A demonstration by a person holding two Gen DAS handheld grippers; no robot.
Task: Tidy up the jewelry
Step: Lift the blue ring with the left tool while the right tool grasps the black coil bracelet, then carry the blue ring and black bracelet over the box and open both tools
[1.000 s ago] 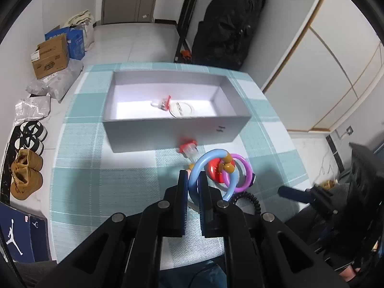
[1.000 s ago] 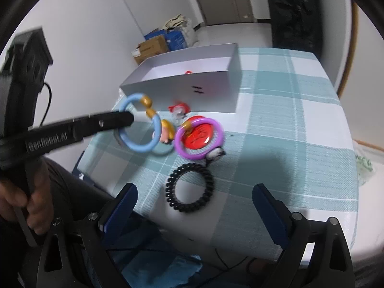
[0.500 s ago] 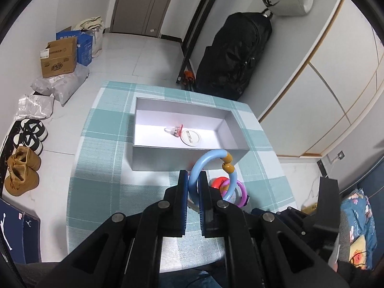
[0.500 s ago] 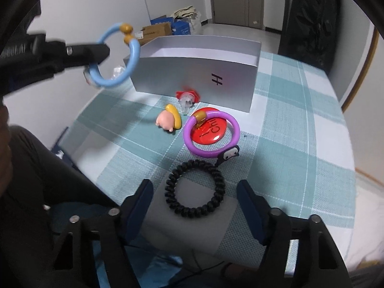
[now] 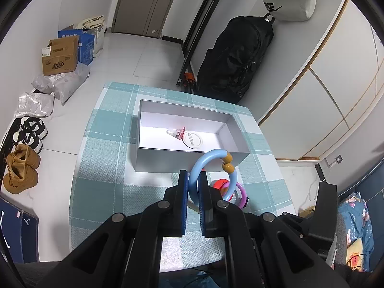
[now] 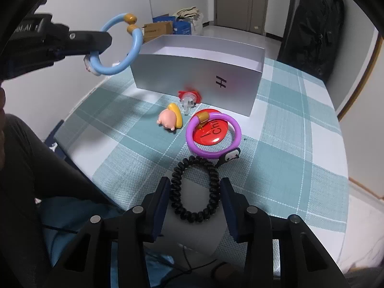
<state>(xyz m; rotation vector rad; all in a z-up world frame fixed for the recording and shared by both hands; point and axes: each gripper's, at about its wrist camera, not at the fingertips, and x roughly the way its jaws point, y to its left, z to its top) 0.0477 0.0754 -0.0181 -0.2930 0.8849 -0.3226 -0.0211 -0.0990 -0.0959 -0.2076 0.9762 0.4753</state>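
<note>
My left claw (image 5: 193, 187): black linkage arms, silver round screws, blue-edged finger pads. Right claw (image 6: 195, 189): same black frame, silver screws, dark blue pads.

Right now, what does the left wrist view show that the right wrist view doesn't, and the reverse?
Only the left wrist view shows the grey box's inside, holding a white round badge and a small pink clip. Only the right shows the black coiled hair tie between the open right gripper, and the pink-and-yellow figure. Both show the left gripper clamping the blue ring bracelet, the grey cardboard box and the purple ring.
</note>
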